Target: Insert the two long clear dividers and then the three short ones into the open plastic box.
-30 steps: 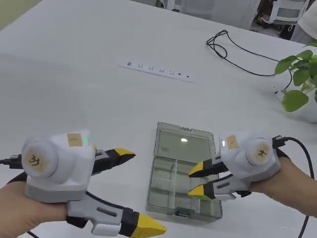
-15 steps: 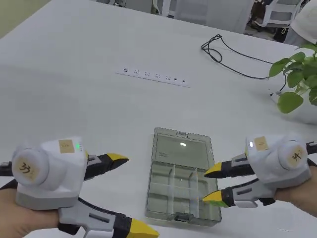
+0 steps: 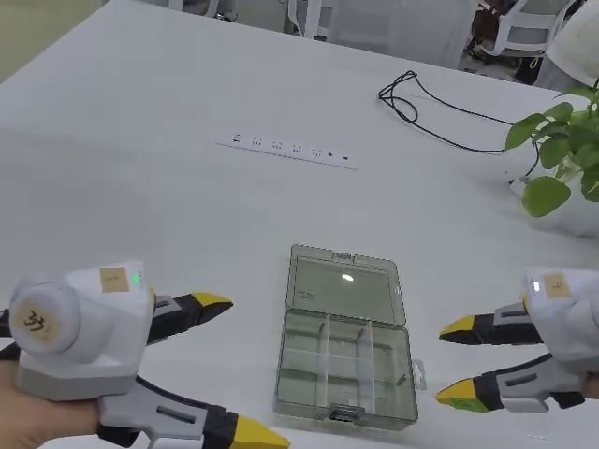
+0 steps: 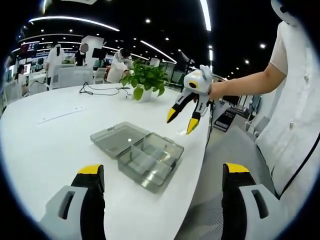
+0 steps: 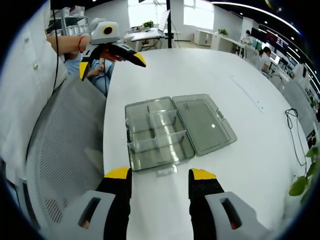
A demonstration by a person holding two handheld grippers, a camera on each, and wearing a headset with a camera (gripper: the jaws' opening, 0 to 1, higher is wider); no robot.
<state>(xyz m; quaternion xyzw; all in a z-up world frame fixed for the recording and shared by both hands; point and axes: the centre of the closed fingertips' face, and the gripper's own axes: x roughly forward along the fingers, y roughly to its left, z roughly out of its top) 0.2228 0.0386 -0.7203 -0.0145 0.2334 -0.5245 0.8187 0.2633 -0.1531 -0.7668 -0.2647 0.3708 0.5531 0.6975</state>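
The open clear plastic box (image 3: 344,367) (image 4: 141,157) (image 5: 161,131) lies on the white table with its lid folded flat behind it. Clear dividers (image 3: 328,348) (image 5: 159,134) stand inside, splitting it into several compartments. My left gripper (image 3: 223,369) (image 4: 160,172) hovers to the left of the box, jaws wide apart and empty. My right gripper (image 3: 460,361) (image 5: 156,173) is off the box's right side, also open with nothing between its yellow tips. Each gripper shows in the other's view: the right gripper (image 4: 183,116), the left gripper (image 5: 112,59).
A white power strip (image 3: 288,150) lies across the middle of the table (image 3: 140,168). A black cable (image 3: 430,98) loops at the far right, and a potted plant (image 3: 560,154) stands at the right edge. The table's near edge is close behind the box.
My right gripper has drawn back from over the box to its right side. The left gripper has shifted slightly left and down. The box has stayed put.
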